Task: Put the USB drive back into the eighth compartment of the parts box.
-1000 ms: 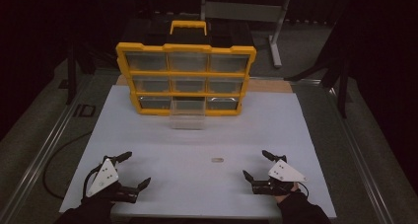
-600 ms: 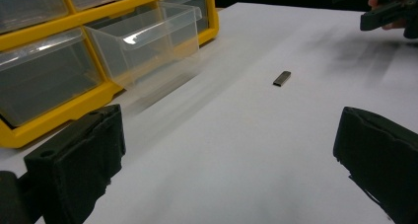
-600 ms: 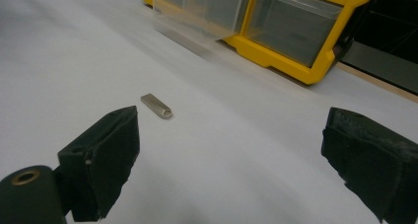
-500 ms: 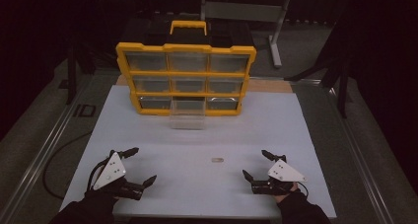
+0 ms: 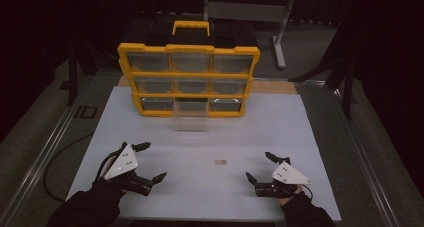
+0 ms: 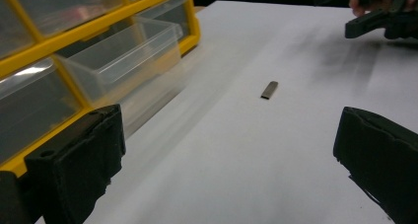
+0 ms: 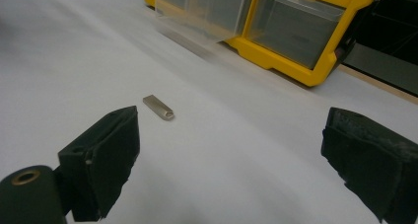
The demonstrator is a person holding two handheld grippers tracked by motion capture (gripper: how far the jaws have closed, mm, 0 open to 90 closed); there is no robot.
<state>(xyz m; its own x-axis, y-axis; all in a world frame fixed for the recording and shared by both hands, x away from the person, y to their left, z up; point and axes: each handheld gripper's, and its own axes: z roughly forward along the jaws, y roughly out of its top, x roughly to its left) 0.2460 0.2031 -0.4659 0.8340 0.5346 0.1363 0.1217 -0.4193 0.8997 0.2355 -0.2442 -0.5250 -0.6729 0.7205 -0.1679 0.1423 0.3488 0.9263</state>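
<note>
Two grippers, high view: both are sitting low on the white table sheet, well apart, jaws spread wide on each and nothing in them.
Left gripper, high view: the left gripper is hanging out near the sheet's front left corner, grey three-cornered plate on top, held by a dark-sleeved hand.
Right gripper, high view: the right gripper is resting near the front right.
Small piece, high view: a small flat metal bar is lying on the sheet between the two grippers, touching neither.
Cabinet, high view: a yellow plastic organizer with clear drawers is standing at the far edge, and its bottom-middle clear plastic drawer is sticking out.
Left gripper view: the bar is lying ahead between the open jaws, the drawer is poking out at the left, and the other gripper is showing top right.
Right gripper view: the bar is sitting just past the left-hand jaw, with the organizer looming behind.
</note>
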